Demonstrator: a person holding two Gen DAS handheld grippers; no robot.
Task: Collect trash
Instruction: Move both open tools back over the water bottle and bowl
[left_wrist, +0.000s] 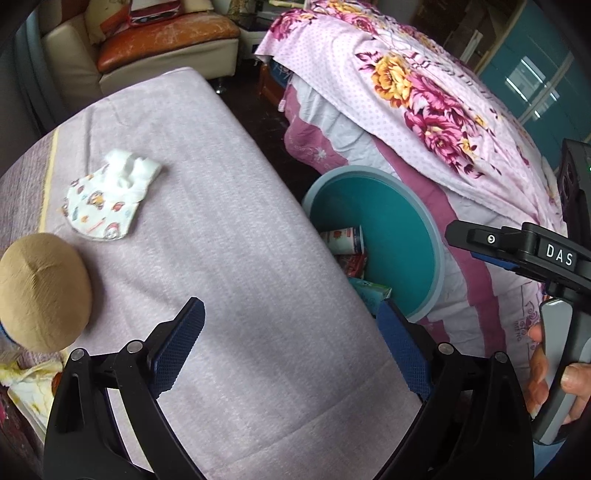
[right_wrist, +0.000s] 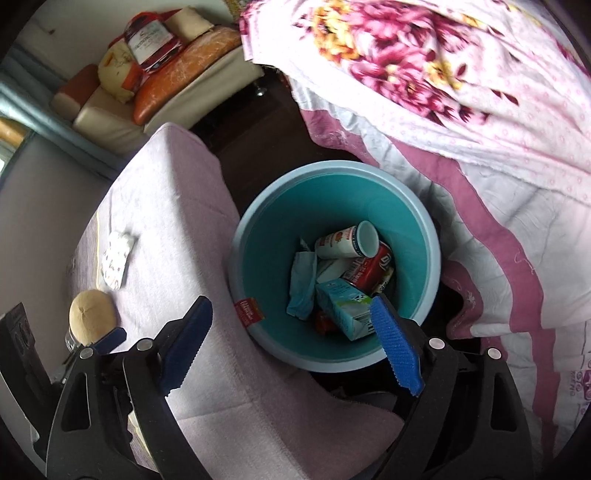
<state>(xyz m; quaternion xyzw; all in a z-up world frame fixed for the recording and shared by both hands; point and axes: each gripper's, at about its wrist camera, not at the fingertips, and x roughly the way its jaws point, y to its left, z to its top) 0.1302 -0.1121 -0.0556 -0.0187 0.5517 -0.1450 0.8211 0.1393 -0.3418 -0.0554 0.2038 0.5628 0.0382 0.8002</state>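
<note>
Beside table, bin (right_wrist: 424, 236): carton (right_wrist: 341, 304), can (right_wrist: 373, 267), cup (right_wrist: 349, 242) contained
Left gripper (left_wrist: 291, 347): fingers spread, nothing held
Right gripper (right_wrist: 291, 347): fingers spread, nothing held

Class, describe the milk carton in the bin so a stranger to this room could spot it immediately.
Find the teal bin on the floor between the covered table and the floral bedspread. Inside, nearest the camera, lies the milk carton: the only boxy item, pale teal, beside a red can.
</note>
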